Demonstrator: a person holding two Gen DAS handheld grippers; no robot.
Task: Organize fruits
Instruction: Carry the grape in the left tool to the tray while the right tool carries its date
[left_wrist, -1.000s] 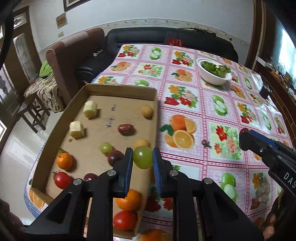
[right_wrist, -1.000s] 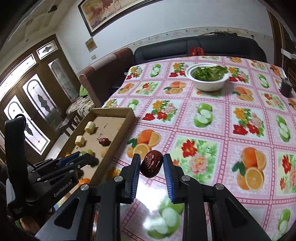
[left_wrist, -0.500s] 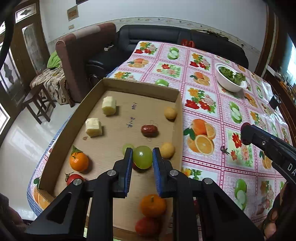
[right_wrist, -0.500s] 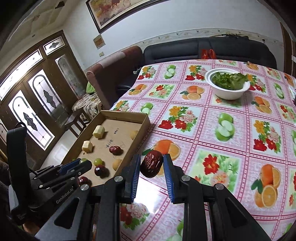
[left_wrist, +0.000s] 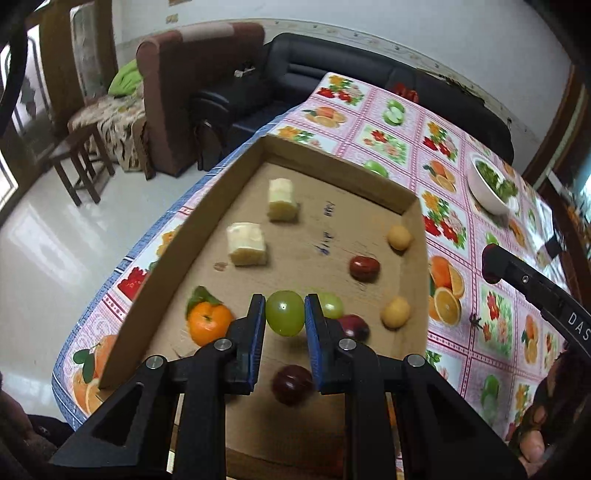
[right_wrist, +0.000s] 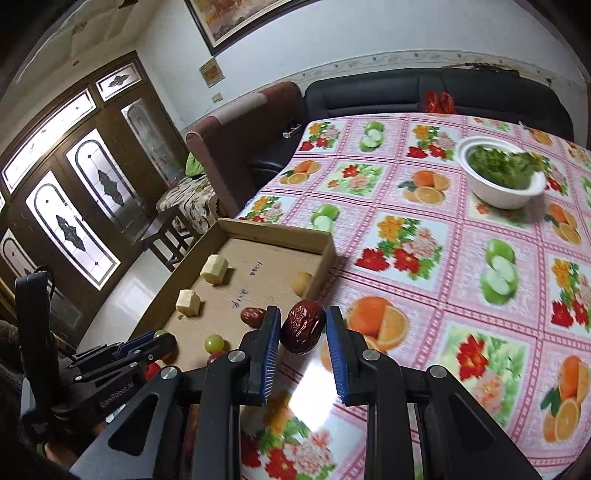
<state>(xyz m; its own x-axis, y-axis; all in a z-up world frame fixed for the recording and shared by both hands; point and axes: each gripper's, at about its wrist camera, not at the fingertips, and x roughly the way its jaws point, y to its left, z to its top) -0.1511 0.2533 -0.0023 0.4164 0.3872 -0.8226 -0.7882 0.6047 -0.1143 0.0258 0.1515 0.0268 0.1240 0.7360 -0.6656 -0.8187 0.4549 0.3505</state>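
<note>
My left gripper (left_wrist: 285, 314) is shut on a green grape (left_wrist: 285, 312) and hangs over the near part of the cardboard tray (left_wrist: 332, 168). In the tray lie a second green grape (left_wrist: 330, 304), a red date (left_wrist: 364, 267), two dark plums (left_wrist: 293, 384), an orange (left_wrist: 208, 321), two yellow round fruits (left_wrist: 395, 312) and two pale fruit chunks (left_wrist: 245, 243). My right gripper (right_wrist: 300, 328) is shut on a wrinkled red date (right_wrist: 303, 326), above the tablecloth just right of the tray's right wall (right_wrist: 325, 254). The left gripper (right_wrist: 147, 343) shows at the tray's near end in the right wrist view.
A white bowl of greens (right_wrist: 502, 177) stands far right on the fruit-print tablecloth (right_wrist: 443, 258). A dark sofa (right_wrist: 406, 92) and a brown armchair (left_wrist: 184, 85) line the table's far side. A wooden stool (left_wrist: 77, 162) stands on the floor to the left.
Both grippers have travelled left toward the tray with their fruit still held. The left one now hangs further over the tray's inside; the right one has neared the tray's right wall.
</note>
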